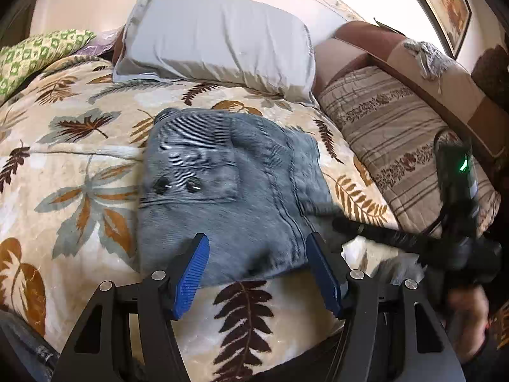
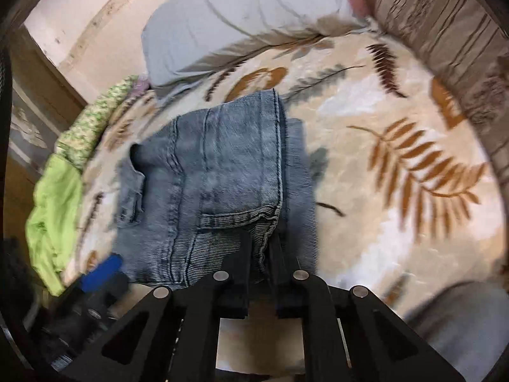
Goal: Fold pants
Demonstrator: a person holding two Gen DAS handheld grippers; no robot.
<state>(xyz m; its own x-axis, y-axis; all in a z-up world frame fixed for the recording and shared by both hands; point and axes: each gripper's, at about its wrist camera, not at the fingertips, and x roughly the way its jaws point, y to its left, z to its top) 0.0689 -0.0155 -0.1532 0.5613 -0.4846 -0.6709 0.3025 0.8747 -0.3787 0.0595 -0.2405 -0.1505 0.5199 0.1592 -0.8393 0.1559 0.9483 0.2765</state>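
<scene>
The grey-blue denim pants (image 1: 222,191) lie folded into a compact stack on the leaf-print blanket (image 1: 79,159), pocket with two dark buttons facing up. My left gripper (image 1: 257,238) hovers open over the stack's near edge, and its blue pads (image 1: 191,280) pinch nothing. In the right wrist view the pants (image 2: 222,165) fill the middle. There my right gripper (image 2: 261,237) is shut on the thick folded edge of the denim at the near side. The right gripper (image 1: 340,221) also reaches in from the right in the left wrist view. A blue pad of the left gripper (image 2: 105,267) shows at lower left.
A grey pillow (image 1: 216,38) lies behind the pants. A striped brown cushion (image 1: 391,133) sits to the right against a sofa arm. Green patterned cloth (image 1: 35,54) is bunched at the far left. A person's hand (image 1: 467,318) holds the right gripper's handle.
</scene>
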